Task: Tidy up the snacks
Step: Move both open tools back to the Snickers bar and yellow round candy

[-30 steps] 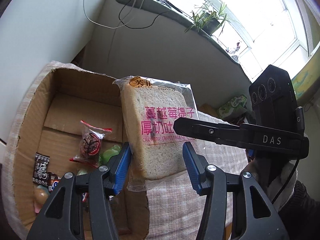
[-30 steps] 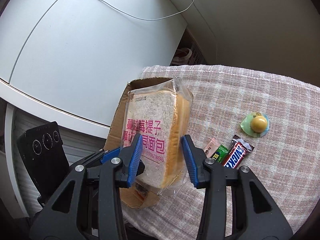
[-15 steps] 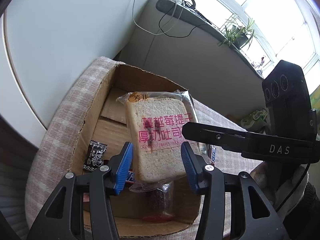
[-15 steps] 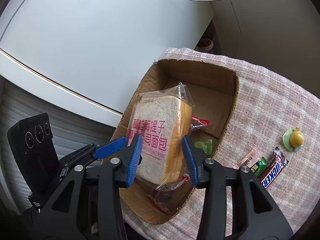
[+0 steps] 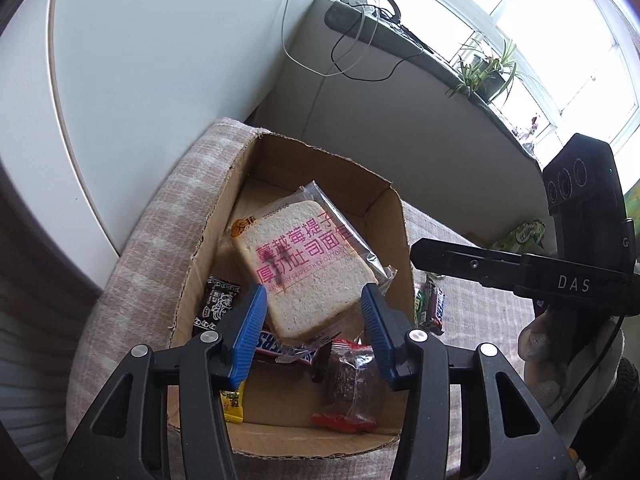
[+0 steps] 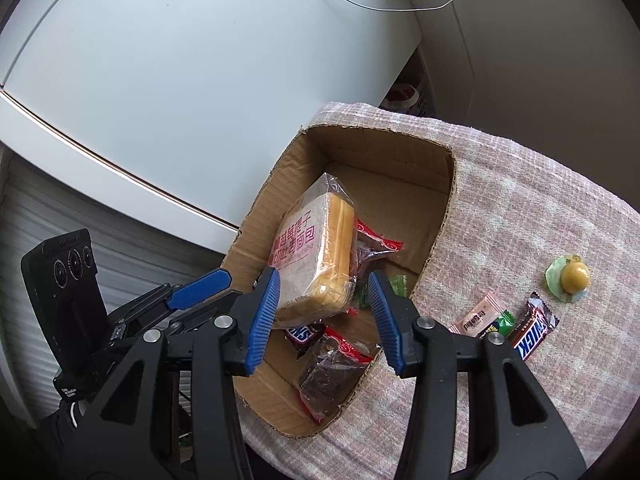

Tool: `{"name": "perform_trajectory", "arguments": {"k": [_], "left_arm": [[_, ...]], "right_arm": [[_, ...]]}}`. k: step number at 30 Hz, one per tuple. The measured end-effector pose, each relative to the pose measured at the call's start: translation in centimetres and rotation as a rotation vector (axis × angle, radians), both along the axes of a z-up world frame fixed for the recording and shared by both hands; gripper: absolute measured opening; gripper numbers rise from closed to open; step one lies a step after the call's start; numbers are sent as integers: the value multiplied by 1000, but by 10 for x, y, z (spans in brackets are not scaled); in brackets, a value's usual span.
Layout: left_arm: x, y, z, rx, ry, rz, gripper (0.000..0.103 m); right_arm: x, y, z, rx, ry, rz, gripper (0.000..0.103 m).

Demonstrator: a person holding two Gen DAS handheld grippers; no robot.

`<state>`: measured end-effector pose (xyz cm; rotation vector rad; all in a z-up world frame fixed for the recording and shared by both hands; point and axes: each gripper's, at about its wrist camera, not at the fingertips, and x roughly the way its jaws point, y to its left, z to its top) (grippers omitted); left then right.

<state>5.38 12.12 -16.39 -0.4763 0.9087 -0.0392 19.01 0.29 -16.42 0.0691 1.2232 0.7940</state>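
Note:
A wrapped slice of toast bread (image 5: 308,268) with pink print lies tilted inside the open cardboard box (image 5: 224,216), on top of other snacks. It also shows in the right wrist view (image 6: 316,256) within the box (image 6: 440,216). My left gripper (image 5: 314,330) is open just above the box, its blue fingers apart from the bread. My right gripper (image 6: 324,316) is open too, hanging over the box's near end with nothing between its fingers.
The box also holds a Snickers bar (image 5: 280,348), brown cakes in red-edged wrappers (image 6: 332,372) and a black packet (image 5: 216,304). On the checked cloth (image 6: 520,216) to the right lie a Snickers bar (image 6: 534,332), small candies (image 6: 480,318) and a yellow jelly cup (image 6: 570,276).
The bread was held between the grippers above the box; both have opened wider and it now lies tilted in the box. Both cameras have moved closer over the box.

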Motion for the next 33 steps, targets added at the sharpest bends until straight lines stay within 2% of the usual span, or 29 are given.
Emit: {"name": "perform_trajectory", "arguments": {"k": [3,7,13,21,25,28,33], "left_arm": [[-3,-4,3,3,-8,-4,47],[-7,-19,12,15,-32,-27,47],[-3,-58,19,6,-63,-105,47],[20,-132,11,2,-65,-216,47],[32,-163,0,26,-50,-248,47],[40,-178,-10,49,-39,-249,47],[56,-193,-28,86,-16,-228,47]], "right_arm": [[0,-11,7,1,-18,-7,50],[4,-36,18,-15,-65,-36,58],[16,-87,22,-88,-125,-86,58],[33,-137,-4,-174,-152,-104,58],[37,-137,-20,-227,-168,-26,58],[39,-130,-33,-274,-187,34,49],[51,-125,-52,-299,-186,61,46]]}}
